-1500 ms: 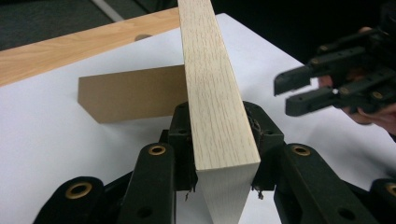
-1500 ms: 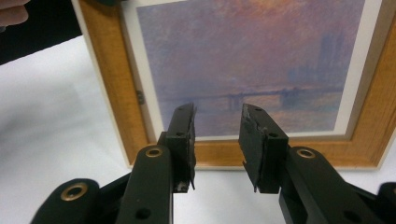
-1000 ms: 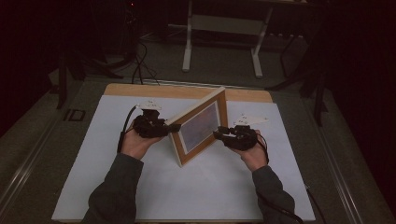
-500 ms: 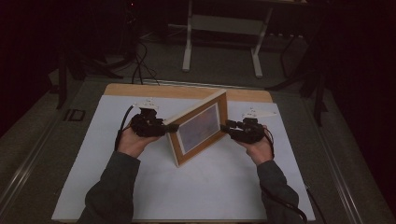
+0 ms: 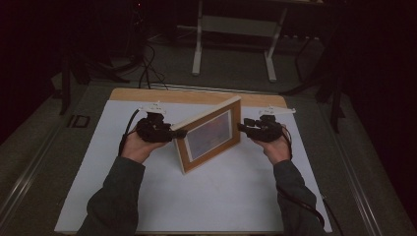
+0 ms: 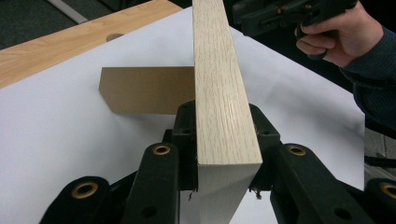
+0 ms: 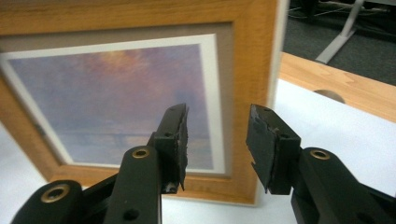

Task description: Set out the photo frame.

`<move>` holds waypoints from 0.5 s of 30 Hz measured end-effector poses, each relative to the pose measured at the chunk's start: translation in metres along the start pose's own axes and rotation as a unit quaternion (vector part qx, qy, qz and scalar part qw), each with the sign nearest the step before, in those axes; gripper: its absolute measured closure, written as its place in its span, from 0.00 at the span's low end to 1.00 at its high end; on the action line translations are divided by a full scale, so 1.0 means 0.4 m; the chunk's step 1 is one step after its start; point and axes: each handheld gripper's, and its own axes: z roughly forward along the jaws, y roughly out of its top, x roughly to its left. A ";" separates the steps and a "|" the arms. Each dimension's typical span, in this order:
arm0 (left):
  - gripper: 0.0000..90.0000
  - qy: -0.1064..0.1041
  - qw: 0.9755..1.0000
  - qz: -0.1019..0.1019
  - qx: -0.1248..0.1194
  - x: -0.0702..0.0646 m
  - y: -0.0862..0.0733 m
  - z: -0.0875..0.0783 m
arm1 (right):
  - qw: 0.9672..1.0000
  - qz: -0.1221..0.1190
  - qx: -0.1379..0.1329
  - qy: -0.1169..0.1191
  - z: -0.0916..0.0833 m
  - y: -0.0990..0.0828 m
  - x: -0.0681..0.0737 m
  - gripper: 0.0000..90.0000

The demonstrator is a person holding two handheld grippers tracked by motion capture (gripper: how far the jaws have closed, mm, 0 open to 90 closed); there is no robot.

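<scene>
My left gripper [image 6: 226, 154] clamps the left edge of the picture frame [image 5: 209, 133]; both pads press the pale wood side, the frame's edge rising straight between my jaws. My right gripper [image 7: 215, 140] has just been opening: its jaws stand apart with nothing between them, just off the frame's right edge, facing the glass. The frame stands upright on the white sheet [image 5: 196, 196], mid-table, angled with its right end farther away. Behind it the brown prop [image 6: 144, 88] rests on the sheet. Wooden table [image 5: 147, 94] edge beyond.
</scene>
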 end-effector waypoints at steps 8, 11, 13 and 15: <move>0.79 -0.006 1.000 0.000 0.000 0.009 0.001 -0.001 | 1.000 0.008 0.007 -0.012 0.017 0.023 -0.026 0.59; 0.80 -0.007 1.000 0.002 0.001 0.009 0.002 -0.001 | 1.000 0.005 0.011 -0.009 0.024 0.030 -0.027 0.58; 0.80 -0.009 1.000 0.006 0.002 0.010 0.003 -0.001 | 1.000 -0.002 0.012 -0.004 0.032 0.040 -0.028 0.57; 0.80 -0.011 1.000 0.007 0.003 0.012 0.004 -0.001 | 1.000 -0.006 0.014 -0.002 0.035 0.047 -0.029 0.56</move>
